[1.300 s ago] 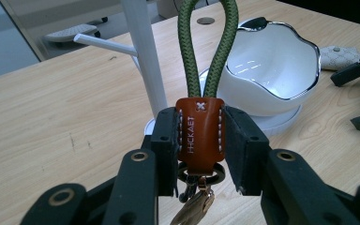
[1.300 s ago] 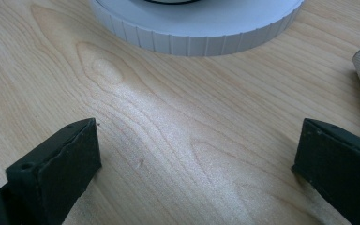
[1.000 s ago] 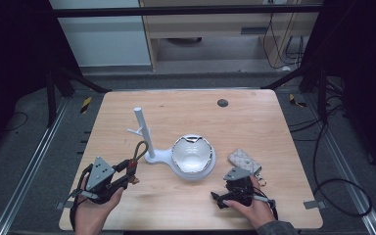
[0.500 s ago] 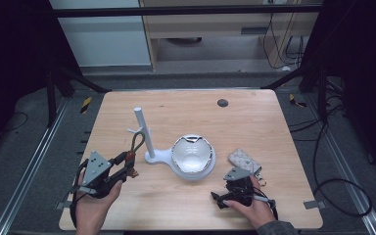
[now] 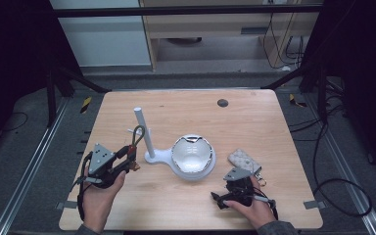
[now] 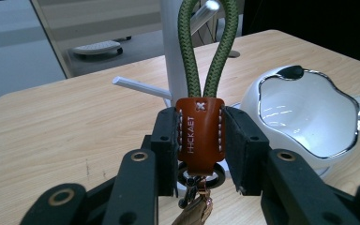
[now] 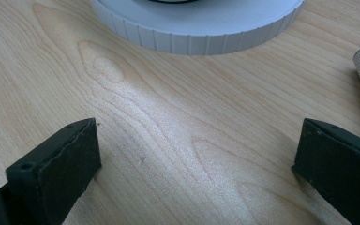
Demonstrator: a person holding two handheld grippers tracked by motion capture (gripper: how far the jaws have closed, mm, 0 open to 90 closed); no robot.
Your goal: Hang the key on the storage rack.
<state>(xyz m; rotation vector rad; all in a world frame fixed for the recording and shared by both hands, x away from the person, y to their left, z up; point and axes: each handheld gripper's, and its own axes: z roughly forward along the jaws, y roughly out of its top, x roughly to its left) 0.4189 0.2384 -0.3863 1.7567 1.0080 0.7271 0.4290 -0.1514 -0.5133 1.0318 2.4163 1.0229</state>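
We clamped the left gripper [image 6: 200,154] on the keyring's [image 6: 200,131] stiff leather tab beside the stand [image 5: 147,142], its cord loop limp; the right gripper's [image 7: 192,159] fingers stood apart.

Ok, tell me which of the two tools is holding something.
The left tool: its jaws clamp the brown leather tab of the green cord keychain. The right tool is open over bare wood.

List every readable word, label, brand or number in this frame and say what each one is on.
"FHCKAET", as best it reads: stamped lettering running lengthwise on the brown leather tab of the green cord loop, clamped in the left tongs. The letters are faint, so the spelling is uncertain.
The patterned pouch beside the right tongs has a small repeating print, too small to read.
No other text is legible.
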